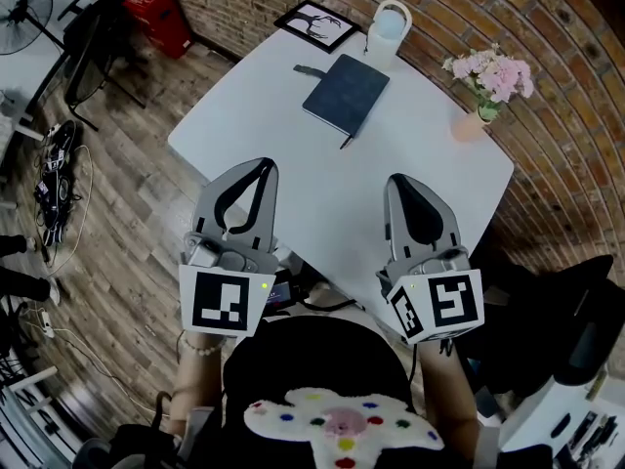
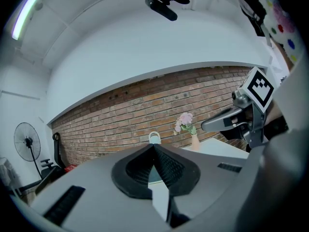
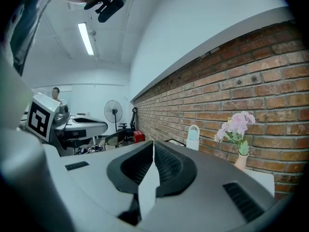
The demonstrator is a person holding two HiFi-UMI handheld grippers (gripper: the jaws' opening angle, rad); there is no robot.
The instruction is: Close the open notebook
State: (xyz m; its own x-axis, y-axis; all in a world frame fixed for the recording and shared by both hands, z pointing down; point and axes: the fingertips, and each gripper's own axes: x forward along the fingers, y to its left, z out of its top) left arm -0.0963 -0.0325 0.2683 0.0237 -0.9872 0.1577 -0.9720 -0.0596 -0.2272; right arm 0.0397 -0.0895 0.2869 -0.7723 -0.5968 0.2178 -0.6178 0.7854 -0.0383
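"Two grippers, what state?"
"Left gripper [image 1: 258, 170]: jaws pressed together, nothing between. Right gripper [image 1: 401, 180]: same, tips meeting, empty. Both side by side at the table's [image 1: 293, 179] near edge."
"Notebook?"
"Notebook [image 1: 346, 94] lies flat, cover shut, at 12 o'clock from the grippers, well apart. Picture frame [image 1: 315, 24] at its 11, white jug [image 1: 389, 29] at 1, flower vase [image 1: 485, 91] at 3."

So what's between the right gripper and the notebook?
In the head view, only bare white table lies between the shut right gripper and the closed notebook, save a thin dark thing, maybe a pen, at the notebook's near corner.
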